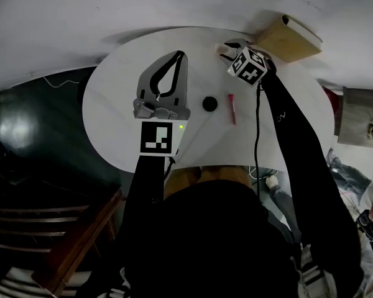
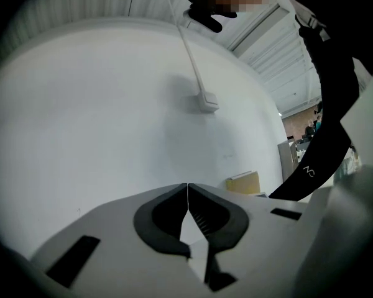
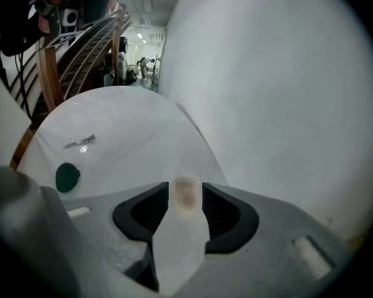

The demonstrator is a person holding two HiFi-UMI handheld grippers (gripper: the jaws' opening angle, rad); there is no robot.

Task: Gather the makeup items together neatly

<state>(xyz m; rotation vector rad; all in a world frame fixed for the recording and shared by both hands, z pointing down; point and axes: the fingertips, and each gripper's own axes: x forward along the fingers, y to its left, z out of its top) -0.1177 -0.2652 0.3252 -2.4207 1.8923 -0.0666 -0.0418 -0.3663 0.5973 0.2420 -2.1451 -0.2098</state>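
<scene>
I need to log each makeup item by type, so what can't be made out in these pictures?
Clear item between the jaws of the right gripper: blurred in the right gripper view, type unclear; the gripper covers it in the head view.
Red stick and black round item: too small in the head view to name.
Tan box: head view, its walls hide any contents.

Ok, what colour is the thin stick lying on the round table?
The stick is pinkish red, clearest in the head view.
</scene>
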